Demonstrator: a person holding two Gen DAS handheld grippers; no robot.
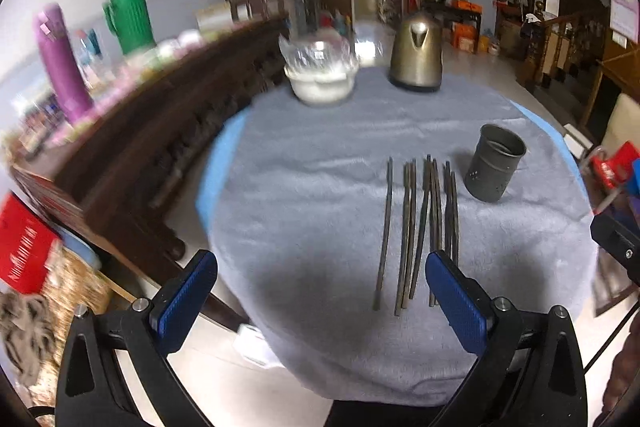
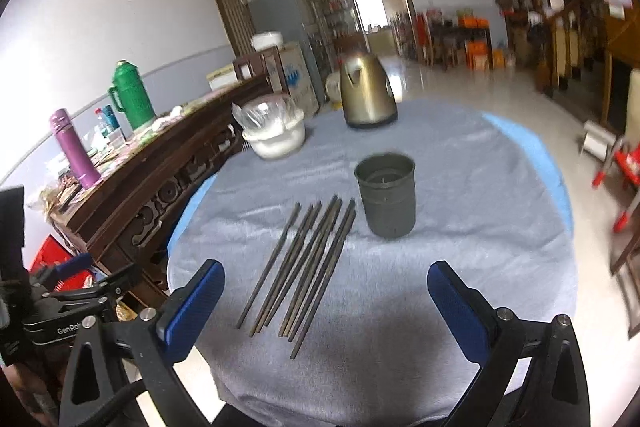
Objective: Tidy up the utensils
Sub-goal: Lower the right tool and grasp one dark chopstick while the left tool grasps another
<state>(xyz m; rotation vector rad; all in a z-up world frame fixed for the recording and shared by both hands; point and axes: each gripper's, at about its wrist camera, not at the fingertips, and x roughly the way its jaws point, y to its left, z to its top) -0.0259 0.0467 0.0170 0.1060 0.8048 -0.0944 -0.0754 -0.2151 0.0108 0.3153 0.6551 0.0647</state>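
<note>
Chopsticks [image 1: 416,227] in the left wrist view lie side by side on the grey-clothed tabletop [image 1: 304,195], thin, stiff, light and probably slick, best pinched mid-length; the left claw [image 1: 320,291] gapes wide and empty, its right finger over their near ends. From the right wrist, chopsticks [image 2: 304,267] lie just ahead of the wide-open, empty right claw [image 2: 326,303], beside the metal holder [image 2: 386,195].

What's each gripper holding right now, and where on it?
Nothing. The left gripper and right gripper are both open and empty. The chopsticks all lie on the grey cloth beside the empty metal holder.
</note>
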